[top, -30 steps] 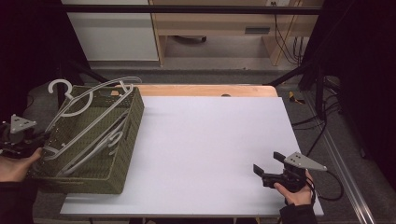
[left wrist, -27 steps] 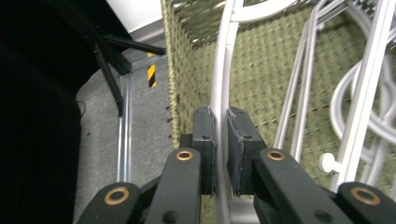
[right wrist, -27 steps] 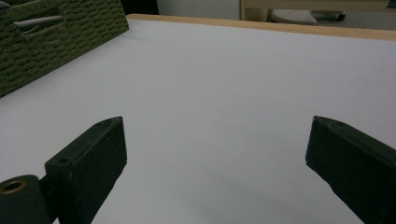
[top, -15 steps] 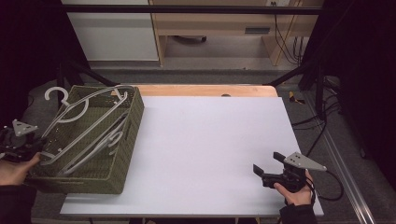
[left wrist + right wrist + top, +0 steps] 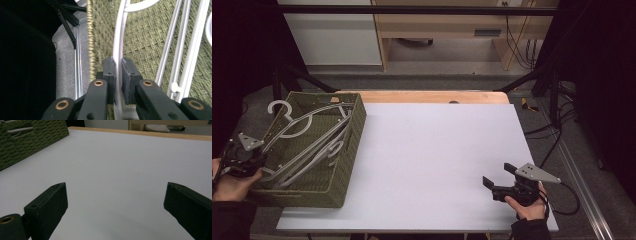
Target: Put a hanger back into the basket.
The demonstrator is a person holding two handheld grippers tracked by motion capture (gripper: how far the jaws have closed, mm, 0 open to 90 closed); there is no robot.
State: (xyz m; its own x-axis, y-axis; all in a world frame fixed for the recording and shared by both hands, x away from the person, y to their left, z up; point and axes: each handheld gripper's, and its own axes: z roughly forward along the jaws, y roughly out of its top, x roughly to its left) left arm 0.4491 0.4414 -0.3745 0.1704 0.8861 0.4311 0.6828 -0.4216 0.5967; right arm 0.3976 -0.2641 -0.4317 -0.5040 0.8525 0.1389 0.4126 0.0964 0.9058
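A white hanger lies in the woven green basket at the desk's left edge. The left gripper's fingers clamp its rod. Well right of the basket, the right gripper rests with fingers spread.

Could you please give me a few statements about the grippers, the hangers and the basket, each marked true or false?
1. The left gripper is clamped on a white hanger. True.
2. The right gripper holds a hanger. False: its jaws stand wide apart over the bare white table.
3. The hangers lie in a green woven basket. True.
4. The basket sits at the table's right edge. False: it is at the left edge.
5. The right gripper rests inside the basket. False: it is near the table's front right corner.
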